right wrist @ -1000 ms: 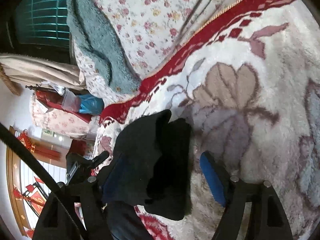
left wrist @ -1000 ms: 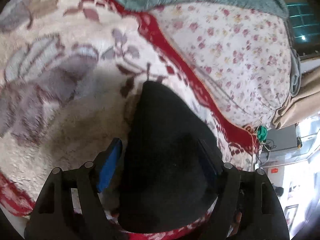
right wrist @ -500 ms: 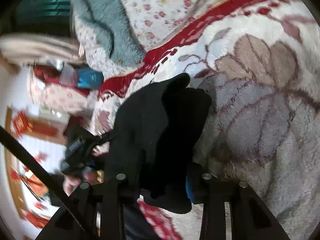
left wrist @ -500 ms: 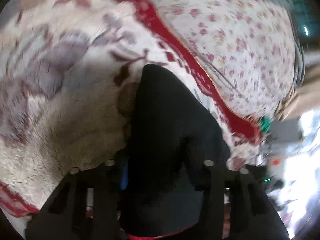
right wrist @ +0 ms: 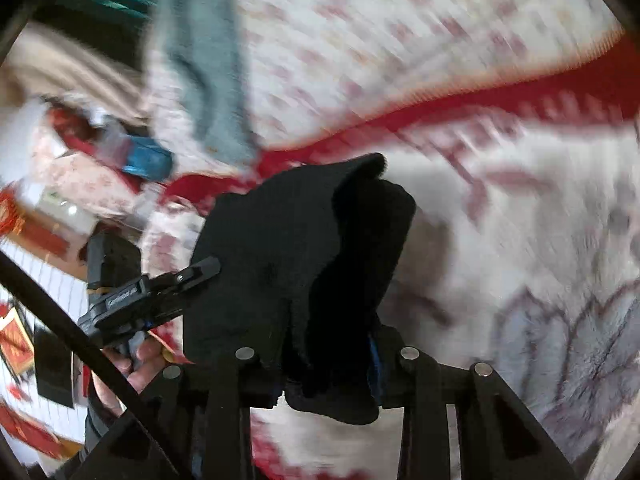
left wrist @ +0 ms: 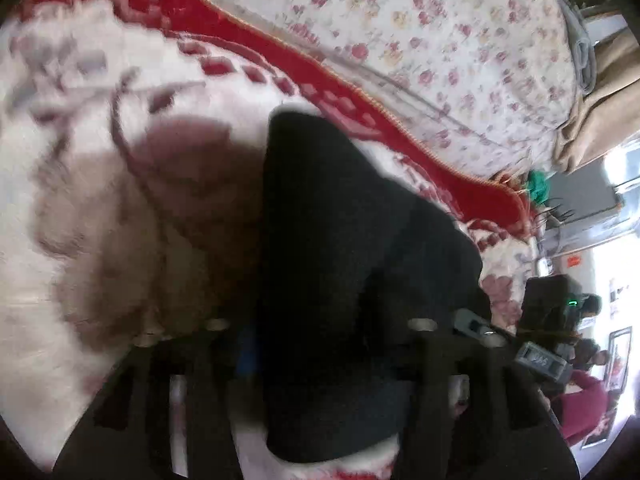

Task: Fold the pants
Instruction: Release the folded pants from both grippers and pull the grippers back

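The black pants [left wrist: 340,264] are bunched into a thick folded bundle over the white and red floral plush blanket [left wrist: 120,200]. My left gripper [left wrist: 320,344] is shut on one end of the bundle; the cloth hides its fingertips. In the right wrist view the pants [right wrist: 304,248] hang in folds, and my right gripper [right wrist: 328,360] is shut on them. The left gripper [right wrist: 160,292] also shows at the left of the right wrist view, held in a hand. Both views are motion-blurred.
A rose-print quilt [left wrist: 440,40] lies beyond the blanket's red border [left wrist: 320,80]. A teal fleece [right wrist: 200,60] lies on the quilt. Beige curtains [left wrist: 600,100] and room clutter stand past the bed's edge at the right.
Both grippers closed from open onto the black pants. The bundle has lifted off the blanket and both cameras are now moving.
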### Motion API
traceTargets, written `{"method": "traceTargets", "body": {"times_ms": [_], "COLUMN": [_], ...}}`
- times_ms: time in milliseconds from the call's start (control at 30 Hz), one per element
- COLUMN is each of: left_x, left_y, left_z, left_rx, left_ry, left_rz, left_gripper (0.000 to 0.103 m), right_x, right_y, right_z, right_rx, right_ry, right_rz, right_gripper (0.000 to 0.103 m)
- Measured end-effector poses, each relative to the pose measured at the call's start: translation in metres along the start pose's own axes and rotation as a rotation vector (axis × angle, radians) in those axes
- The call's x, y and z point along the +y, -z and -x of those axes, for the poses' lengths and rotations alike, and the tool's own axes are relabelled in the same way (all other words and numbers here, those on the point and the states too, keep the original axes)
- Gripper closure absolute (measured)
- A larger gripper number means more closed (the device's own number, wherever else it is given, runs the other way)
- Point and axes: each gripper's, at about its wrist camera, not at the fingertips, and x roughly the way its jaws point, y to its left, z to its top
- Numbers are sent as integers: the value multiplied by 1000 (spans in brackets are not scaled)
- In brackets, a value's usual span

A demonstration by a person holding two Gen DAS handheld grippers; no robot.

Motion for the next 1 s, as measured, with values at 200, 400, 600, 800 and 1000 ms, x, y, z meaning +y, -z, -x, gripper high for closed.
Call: {"method": "traceTargets", "body": {"times_ms": [200,400,600,800,1000], "left_x": [-12,-73,-93,-92,-91], "left_y": [-3,34,96,121,119], "left_z": [12,68,73,59,58], "left_rx": [-36,-386,-454,-406,-397], "left_ry": [-39,-219,-379,-477,-457], "left_rz": [-22,-380,-567,-613,-582], "left_gripper": [45,29,28,28,28], "right_x": [2,36,101,137,97], "right_y": [1,19,79,96,93], "right_z": [9,79,113,120,76], "right_rx": [-48,-269,-332,-352,-179], "right_ry": [-16,139,471,474,463], "right_rz": [-11,174,471,468,454], "right_gripper": [50,50,50,39,40]}}
